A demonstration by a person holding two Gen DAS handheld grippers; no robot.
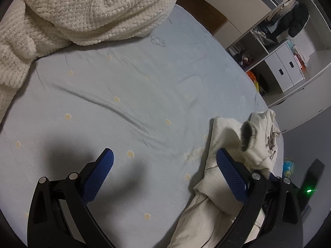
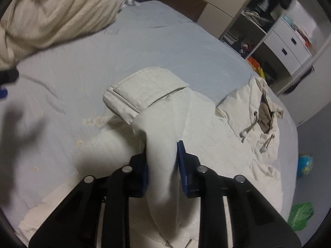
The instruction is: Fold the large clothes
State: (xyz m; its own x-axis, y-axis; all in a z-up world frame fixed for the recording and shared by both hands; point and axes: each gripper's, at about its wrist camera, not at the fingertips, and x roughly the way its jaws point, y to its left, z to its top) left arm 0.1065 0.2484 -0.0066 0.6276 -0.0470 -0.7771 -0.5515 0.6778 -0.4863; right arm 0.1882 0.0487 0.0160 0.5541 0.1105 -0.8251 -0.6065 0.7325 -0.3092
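From the left wrist camera we look down on a bed (image 1: 128,86) covered by a pale blue sheet with small yellow dots and a few long creases. Our left claw (image 1: 165,163) hangs above the sheet with its blue-padded fingers (image 1: 99,177) spread wide and nothing between them. The cream jacket (image 1: 227,144) lies bunched at the right side of the bed, just beside and partly behind the right-hand finger; a printed patch shows on its far edge. A dark, blurred shape sits on top of the cloth there, and we cannot tell what it is. A chunky knitted cream blanket (image 1: 93,14) is heaped at the head of the bed, well apart from the claw. Past the bed's far side stands an open wardrobe (image 1: 283,41) with clothes on its shelves and white drawers. A small globe (image 1: 288,167) sits on the floor beyond the bed's edge.

From the right wrist camera, our right claw (image 2: 162,163) is closed on a fold of the jacket (image 2: 206,136), the cloth rising between the two blue pads and arching forward to a cuff (image 2: 142,91) with a stitched tab. The rest of the garment spreads over the sheet (image 2: 144,47) below and to the right, where drawstrings (image 2: 251,124) with toggles lie near its opening. The knitted blanket (image 2: 58,16) fills the upper left. A globe (image 2: 305,164) and a green bag (image 2: 301,215) lie on the floor at the right.
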